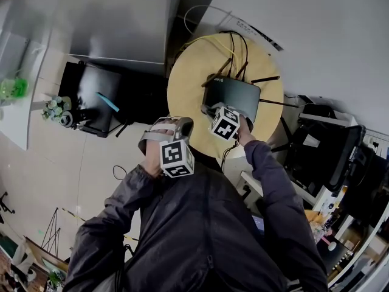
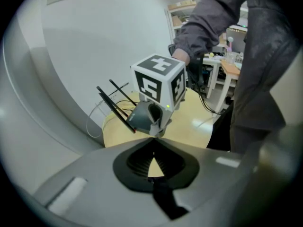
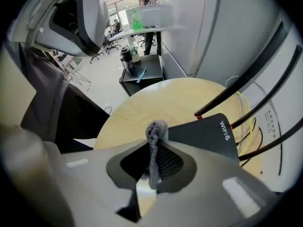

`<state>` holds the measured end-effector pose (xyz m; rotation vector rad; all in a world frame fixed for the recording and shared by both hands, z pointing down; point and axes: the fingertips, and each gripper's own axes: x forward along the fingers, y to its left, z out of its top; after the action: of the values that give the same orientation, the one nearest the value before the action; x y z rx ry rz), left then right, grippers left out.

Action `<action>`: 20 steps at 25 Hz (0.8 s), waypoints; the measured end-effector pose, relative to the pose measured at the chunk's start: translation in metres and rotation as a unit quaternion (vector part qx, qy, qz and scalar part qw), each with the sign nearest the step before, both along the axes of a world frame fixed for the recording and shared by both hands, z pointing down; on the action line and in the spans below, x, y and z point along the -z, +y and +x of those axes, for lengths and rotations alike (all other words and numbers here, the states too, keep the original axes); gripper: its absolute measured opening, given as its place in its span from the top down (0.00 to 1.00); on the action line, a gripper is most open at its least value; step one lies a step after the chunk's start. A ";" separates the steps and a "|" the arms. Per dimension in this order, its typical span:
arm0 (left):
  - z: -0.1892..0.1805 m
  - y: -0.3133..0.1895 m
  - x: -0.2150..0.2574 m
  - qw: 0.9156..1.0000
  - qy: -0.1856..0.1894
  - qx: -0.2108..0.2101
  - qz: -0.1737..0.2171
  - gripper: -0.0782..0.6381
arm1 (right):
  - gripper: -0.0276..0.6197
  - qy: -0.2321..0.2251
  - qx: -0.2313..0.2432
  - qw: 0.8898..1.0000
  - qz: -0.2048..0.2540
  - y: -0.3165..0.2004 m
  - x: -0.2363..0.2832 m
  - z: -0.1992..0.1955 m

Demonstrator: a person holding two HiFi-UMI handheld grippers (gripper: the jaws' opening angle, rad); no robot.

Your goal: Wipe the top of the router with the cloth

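Observation:
The black router (image 1: 234, 95) lies on a round wooden table (image 1: 185, 84), its thin antennas pointing toward the wall. My right gripper (image 1: 209, 110) hovers at the router's near edge, shut on a grey cloth (image 3: 155, 148). The cloth stands up in a narrow fold between the jaws, just before the router (image 3: 208, 135) and its "WIFI6" print. My left gripper (image 1: 182, 126) hangs off the table's near edge, left of the right one. Its jaws meet at the tip (image 2: 152, 139) with nothing between them. From there I see the right gripper's marker cube (image 2: 158, 84) over the router (image 2: 137, 118).
Yellow and black cables (image 1: 228, 44) run off the table's far side to the white wall. A low black stand (image 1: 97, 99) with a blue object sits to the left, beside a small plant (image 1: 55, 108). Desks with black equipment (image 1: 322, 148) crowd the right.

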<state>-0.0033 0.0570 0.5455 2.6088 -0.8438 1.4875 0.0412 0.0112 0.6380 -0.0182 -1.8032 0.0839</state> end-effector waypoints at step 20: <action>-0.006 -0.013 -0.005 1.000 -0.009 0.020 -0.012 0.89 | 0.91 -0.002 -0.091 0.994 0.056 -0.143 0.002 0.038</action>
<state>-0.0092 0.0444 0.5507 2.5488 -0.8683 1.5051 0.0792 -0.1322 0.6357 0.2257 -1.8086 0.1132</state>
